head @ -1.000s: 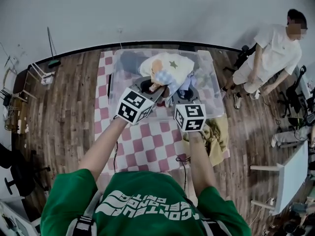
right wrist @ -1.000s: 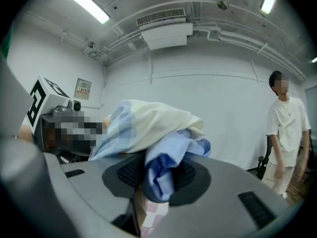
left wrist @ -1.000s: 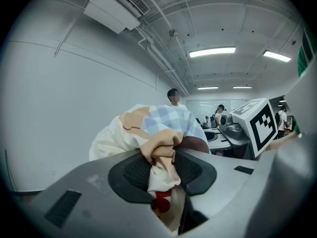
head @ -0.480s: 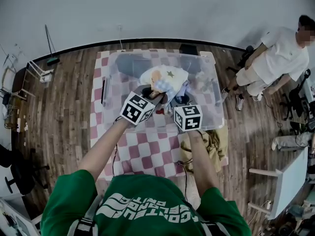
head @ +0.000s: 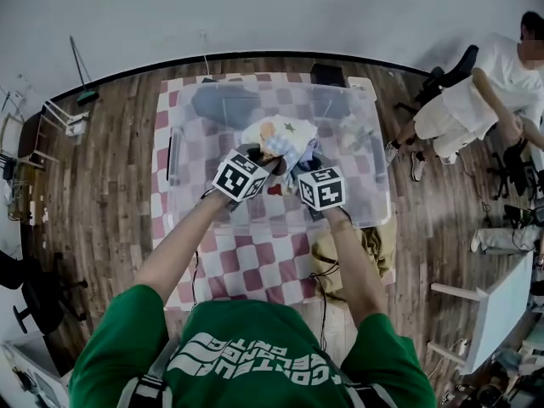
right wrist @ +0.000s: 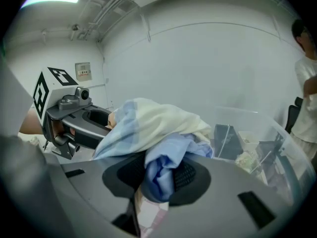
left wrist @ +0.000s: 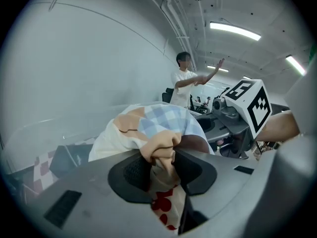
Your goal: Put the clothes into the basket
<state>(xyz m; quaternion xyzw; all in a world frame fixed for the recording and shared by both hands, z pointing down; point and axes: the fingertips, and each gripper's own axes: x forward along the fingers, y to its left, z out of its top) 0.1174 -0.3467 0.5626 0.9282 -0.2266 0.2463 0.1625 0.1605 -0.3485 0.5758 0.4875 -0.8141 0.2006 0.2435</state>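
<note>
Garment (head: 285, 133): cream, blue and peach bundle, held over clear basket (head: 174, 155), inside rim outline; contact with bottom unclear. Jaws of left gripper (left wrist: 161, 170) clamped on peach fold, those of right gripper (right wrist: 158, 175) on blue fold. Two close grips hold bundle gathered, likely so it clears walls. Beside basket, tan cloth (head: 359, 252) lies on checked mat (head: 255, 266).

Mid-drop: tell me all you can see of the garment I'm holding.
The garment is soft, crumpled cloth: cream with a peach patch, a pale blue check panel and a dark star. It hangs bunched over the inside of the clear plastic basket. The left hand-held gripper is shut on a peach fold, the right hand-held gripper on a blue fold. Whether it touches the basket's floor cannot be told.
</note>
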